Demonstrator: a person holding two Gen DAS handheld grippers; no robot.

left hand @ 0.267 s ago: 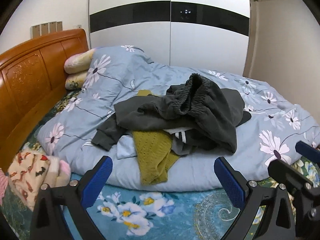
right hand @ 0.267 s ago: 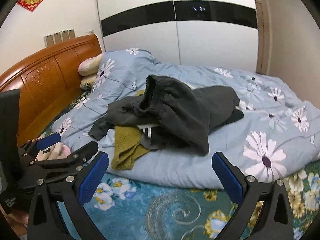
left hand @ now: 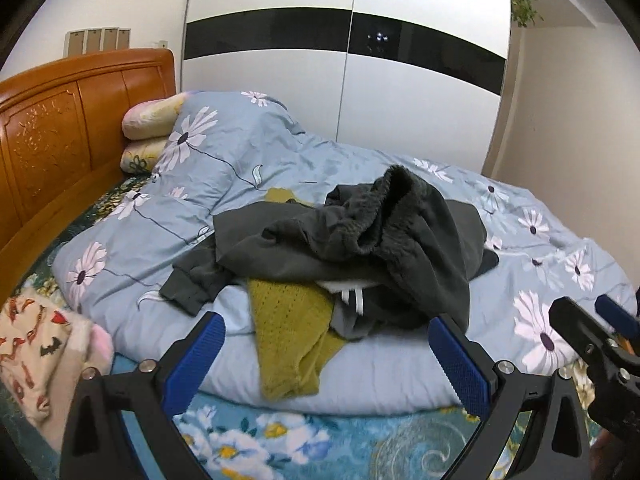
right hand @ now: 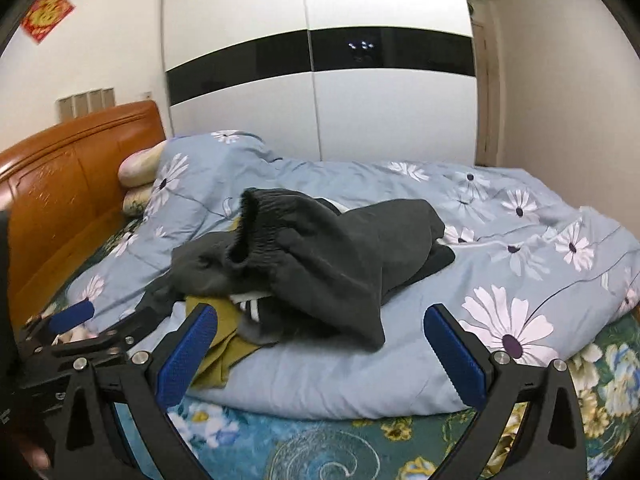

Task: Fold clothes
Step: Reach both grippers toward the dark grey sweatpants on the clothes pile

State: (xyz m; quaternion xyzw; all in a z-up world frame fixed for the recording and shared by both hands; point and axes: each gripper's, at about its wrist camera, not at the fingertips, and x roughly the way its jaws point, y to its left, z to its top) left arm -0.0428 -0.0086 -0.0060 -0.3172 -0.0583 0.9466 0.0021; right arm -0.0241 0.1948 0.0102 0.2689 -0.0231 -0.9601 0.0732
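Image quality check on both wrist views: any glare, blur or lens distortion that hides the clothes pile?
Left wrist view: fisheye bends the glossy white wardrobe, whose black band reflects small lights; the dark grey fleece garment stays sharp and evenly lit. Right wrist view: same curvature, dark corners, pile clear.

The mustard-yellow knitted garment [left hand: 288, 340] lies mostly buried under the crumpled dark grey fleece-lined clothes [left hand: 360, 236], so I cannot tell its shape. A striped black-and-white piece [right hand: 250, 306] only peeks out beneath them. My own handles run off the near edge.
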